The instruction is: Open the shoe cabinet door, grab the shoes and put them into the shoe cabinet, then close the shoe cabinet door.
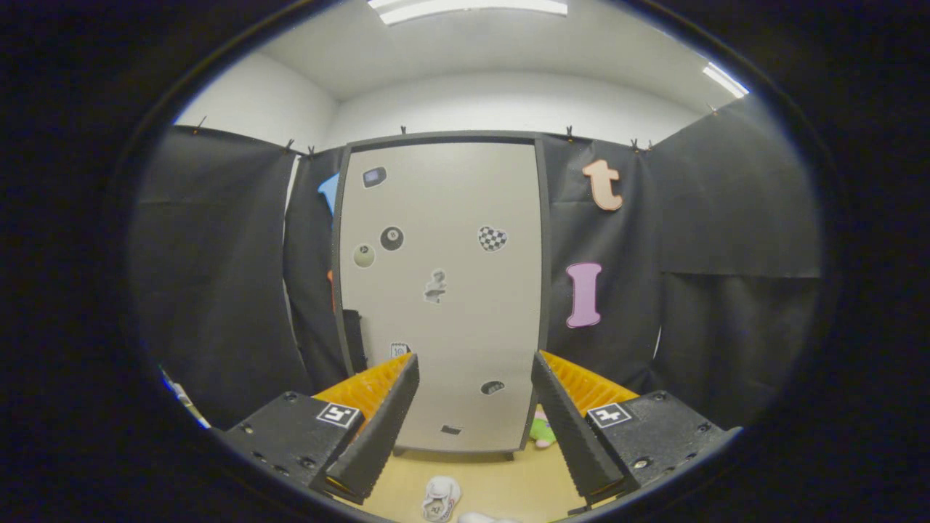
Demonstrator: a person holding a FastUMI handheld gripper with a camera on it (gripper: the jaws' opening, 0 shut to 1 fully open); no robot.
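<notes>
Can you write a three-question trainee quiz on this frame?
1. True or false: the shoe cabinet door is shut.
2. The jaws of the gripper are: A) open with nothing between them, B) shut on a shoe, C) shut on the door.
3. Fill in: the white shoe lies on the ____ in front of the cabinet.

Key: 1 true; 2 A; 3 floor.

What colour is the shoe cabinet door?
Light grey with a dark frame, dotted with small stickers: shoe cabinet door, clearest in the gripper view, beyond the open hand-held gripper.
</notes>
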